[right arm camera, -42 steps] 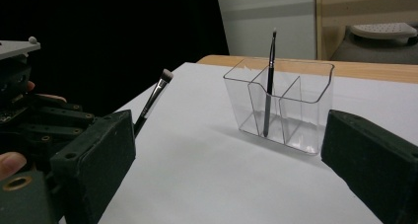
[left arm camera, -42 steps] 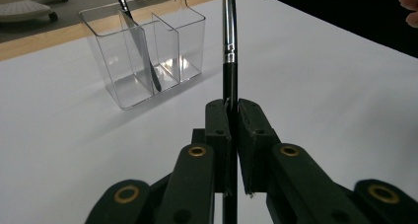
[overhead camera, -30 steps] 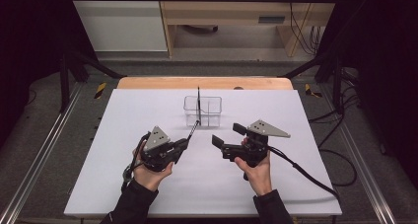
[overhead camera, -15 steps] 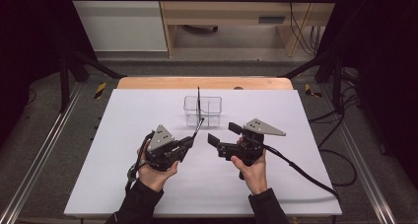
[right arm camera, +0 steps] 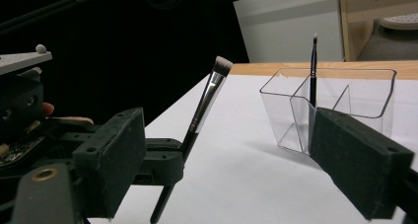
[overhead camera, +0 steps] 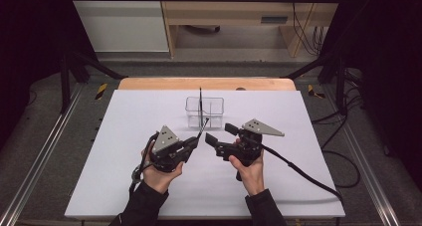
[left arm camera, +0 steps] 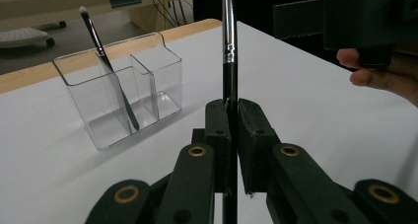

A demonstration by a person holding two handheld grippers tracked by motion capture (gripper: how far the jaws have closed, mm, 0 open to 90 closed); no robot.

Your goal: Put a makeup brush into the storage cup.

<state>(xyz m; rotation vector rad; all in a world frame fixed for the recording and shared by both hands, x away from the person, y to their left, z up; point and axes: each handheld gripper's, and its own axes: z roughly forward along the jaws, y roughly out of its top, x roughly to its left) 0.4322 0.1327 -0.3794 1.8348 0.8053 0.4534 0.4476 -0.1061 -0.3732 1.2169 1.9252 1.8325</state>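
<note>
Two brushes matter here: the makeup brush (left arm camera: 229, 41) I pinch by its black handle in my left hand-held gripper (overhead camera: 193, 145), jaws pressed tight on it, and the thin brush (overhead camera: 200, 105) already standing in the clear organizer (overhead camera: 205, 111) at about 12 o'clock from my hands on the white tabletop (overhead camera: 124, 176). My right hand-held gripper (overhead camera: 219, 135) sits at 3 o'clock of the left one, pads spread wide with nothing between them, though they have just been closing a little. I judge the step to be a handover or a drop into the organizer; to do it well I would keep the left pinch steady, bring the right pads squarely onto the handle below the metal ferrule, and close fully before the left lets go, so the brush cannot swing. From the high view the brush is a thin dark line, hard to follow. Its bristle tip is cut off in the left gripper view, and its lower end is hidden behind my jaws. Which compartment holds the thin brush I cannot say for sure.
</note>
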